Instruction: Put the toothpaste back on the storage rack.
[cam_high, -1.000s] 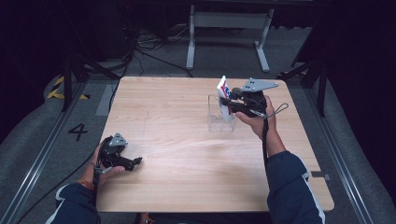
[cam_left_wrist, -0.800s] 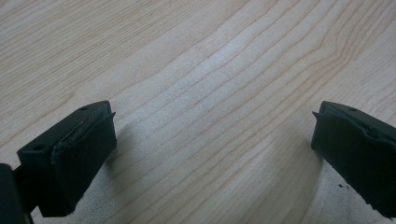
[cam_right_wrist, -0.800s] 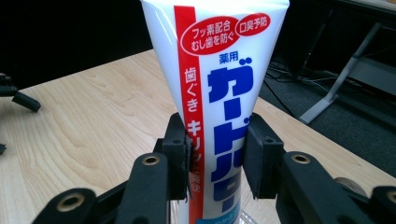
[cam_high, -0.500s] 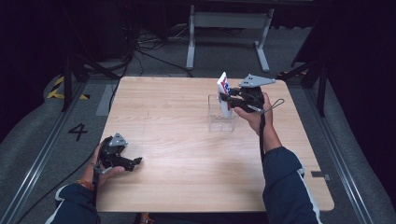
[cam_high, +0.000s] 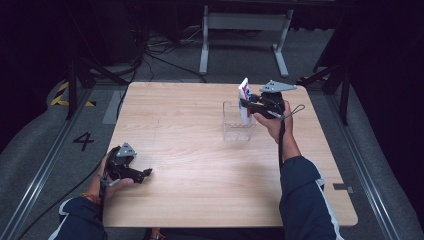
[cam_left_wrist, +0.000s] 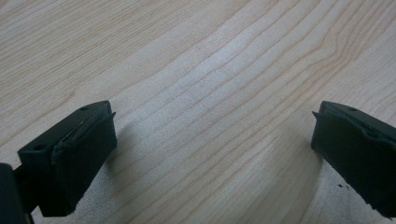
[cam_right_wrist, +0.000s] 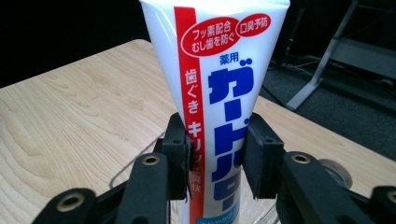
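Observation:
A white toothpaste tube (cam_high: 244, 96) with red and blue print stands upright at the table's back right, and my right gripper (cam_high: 247, 104) is shut on it. In the right gripper view the two pads (cam_right_wrist: 178, 149) press the tube (cam_right_wrist: 219, 70) at mid-height from both sides. Its lower end reaches down into a clear plastic container (cam_high: 236, 125). My left gripper (cam_high: 145, 173) rests low at the front left of the wooden table (cam_high: 190, 135). Its jaws stand wide open (cam_left_wrist: 212, 154) over bare wood with nothing between them.
A grey metal stand (cam_high: 245, 30) and loose cables (cam_high: 160, 50) lie on the dark floor behind the table. A floor rail (cam_high: 40, 175) runs along the left side. Bare wood spans the table's middle between the two hands.
My right gripper has shifted slightly upward and sideways with the tube over the container. The left gripper has stayed where it was.

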